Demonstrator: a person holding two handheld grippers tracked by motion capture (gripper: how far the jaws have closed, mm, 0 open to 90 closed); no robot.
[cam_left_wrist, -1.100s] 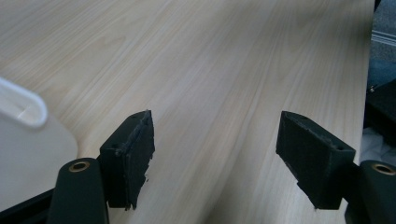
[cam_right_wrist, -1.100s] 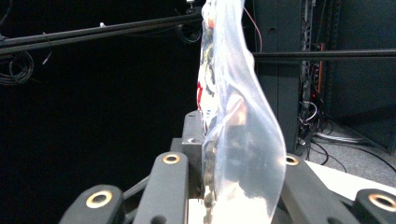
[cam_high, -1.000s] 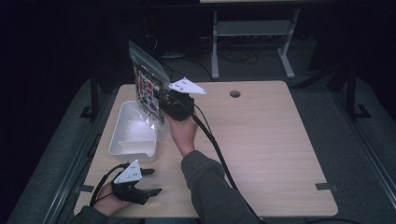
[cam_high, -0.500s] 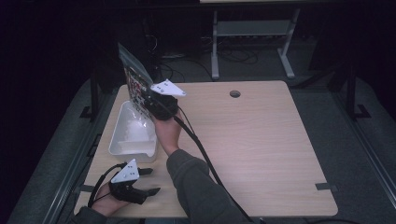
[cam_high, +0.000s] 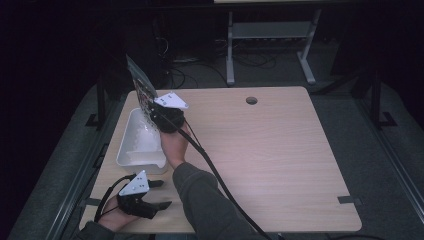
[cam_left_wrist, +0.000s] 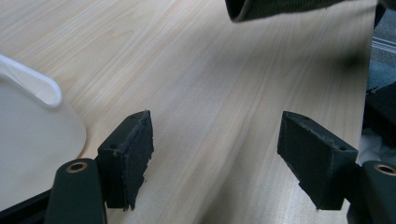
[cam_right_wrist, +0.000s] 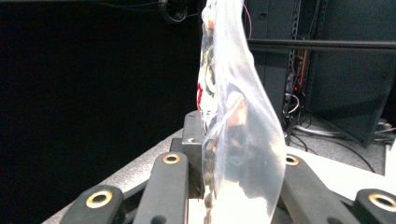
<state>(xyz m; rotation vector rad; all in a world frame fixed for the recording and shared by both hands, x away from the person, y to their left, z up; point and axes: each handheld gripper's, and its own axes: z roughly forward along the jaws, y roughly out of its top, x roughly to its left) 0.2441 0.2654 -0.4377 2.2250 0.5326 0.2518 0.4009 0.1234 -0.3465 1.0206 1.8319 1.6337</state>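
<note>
High view: my right fingers (cam_high: 156, 111) clamp a clear plastic bag of small printed items (cam_high: 140, 86), upright in the upper left, just above the white rectangular plastic tub's (cam_high: 131, 156) far end. My left fingers (cam_high: 159, 194) rest wide and empty on the worktop (cam_high: 280, 150), lower left.

right hand-held gripper (cam_high: 159, 114) with a clear packet (cam_high: 140, 86) over the white tray (cam_high: 131, 150), on a wooden table (cam_high: 280, 150)

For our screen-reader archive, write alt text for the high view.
The right gripper holds a clear plastic bag of small printed items upright over a white rectangular plastic tub at the left edge of a light wooden table. The left gripper rests near the table's front corner, jaws open and empty.
</note>
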